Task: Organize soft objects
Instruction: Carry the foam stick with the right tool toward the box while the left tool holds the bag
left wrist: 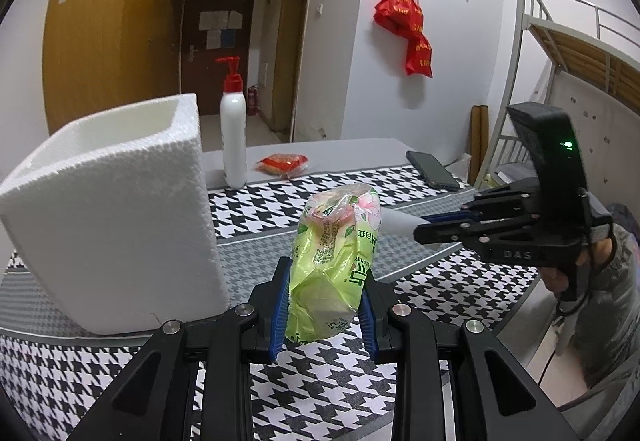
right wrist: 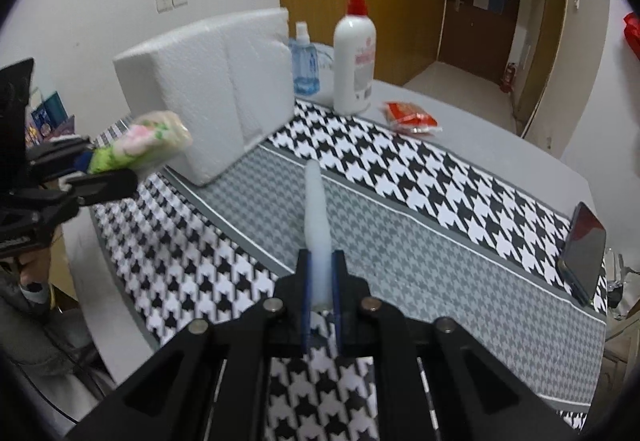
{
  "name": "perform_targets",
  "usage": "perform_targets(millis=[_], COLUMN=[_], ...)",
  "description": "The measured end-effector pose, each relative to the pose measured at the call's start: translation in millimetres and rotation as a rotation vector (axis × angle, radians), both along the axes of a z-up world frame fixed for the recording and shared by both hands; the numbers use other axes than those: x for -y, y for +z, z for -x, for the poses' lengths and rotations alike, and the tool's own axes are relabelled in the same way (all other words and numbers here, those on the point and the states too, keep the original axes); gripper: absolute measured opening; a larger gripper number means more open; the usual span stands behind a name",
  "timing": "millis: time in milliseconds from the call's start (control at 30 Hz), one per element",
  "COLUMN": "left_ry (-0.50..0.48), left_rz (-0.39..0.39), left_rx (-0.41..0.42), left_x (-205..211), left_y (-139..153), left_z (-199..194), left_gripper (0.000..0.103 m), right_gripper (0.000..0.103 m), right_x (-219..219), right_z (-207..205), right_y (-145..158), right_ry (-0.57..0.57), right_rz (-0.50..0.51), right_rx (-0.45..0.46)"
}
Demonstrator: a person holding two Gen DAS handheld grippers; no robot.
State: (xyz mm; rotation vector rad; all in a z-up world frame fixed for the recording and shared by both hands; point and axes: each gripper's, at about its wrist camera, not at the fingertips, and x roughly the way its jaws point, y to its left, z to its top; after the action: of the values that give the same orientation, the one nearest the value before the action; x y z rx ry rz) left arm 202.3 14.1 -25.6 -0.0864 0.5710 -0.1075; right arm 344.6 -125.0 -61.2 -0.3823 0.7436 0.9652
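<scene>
My left gripper is shut on a green tissue pack and holds it above the houndstooth cloth, right of the white foam box. The pack also shows in the right wrist view, near the foam box. My right gripper is shut on a white foam stick that points forward over the cloth. In the left wrist view the right gripper holds the stick just behind the pack. A red snack packet lies on the table, also in the right wrist view.
A white pump bottle stands behind the box, also in the right wrist view, next to a blue spray bottle. A dark phone lies at the right table edge. A bunk bed stands to the right.
</scene>
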Motion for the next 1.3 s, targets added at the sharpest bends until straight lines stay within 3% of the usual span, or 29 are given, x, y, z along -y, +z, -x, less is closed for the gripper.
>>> perform_targets(millis=[467,767,933,1300], left_ry=[-0.006,0.002,0.031,0.152], left_rz=[-0.023,-0.033,-0.037,-0.032], left_rx=[0.064,0.096,0.125,0.209], left_x=[4,-2,-11,-39], left_y=[20,31,37,43], left_z=[19,24,30,58], left_gripper=[0.032,0.032,0.032,0.032], right_gripper=[0.011,0.011,0.011,0.011], right_x=[19,29,28,6], right_z=[52,69,87,128], right_y=[41,51,54,60], right_ry=[-0.051,-0.178,-0.257,-0.393], right_rz=[-0.111,-0.167,-0.192,-0.281], right_rx=[0.075,0.135,0.198,0.249])
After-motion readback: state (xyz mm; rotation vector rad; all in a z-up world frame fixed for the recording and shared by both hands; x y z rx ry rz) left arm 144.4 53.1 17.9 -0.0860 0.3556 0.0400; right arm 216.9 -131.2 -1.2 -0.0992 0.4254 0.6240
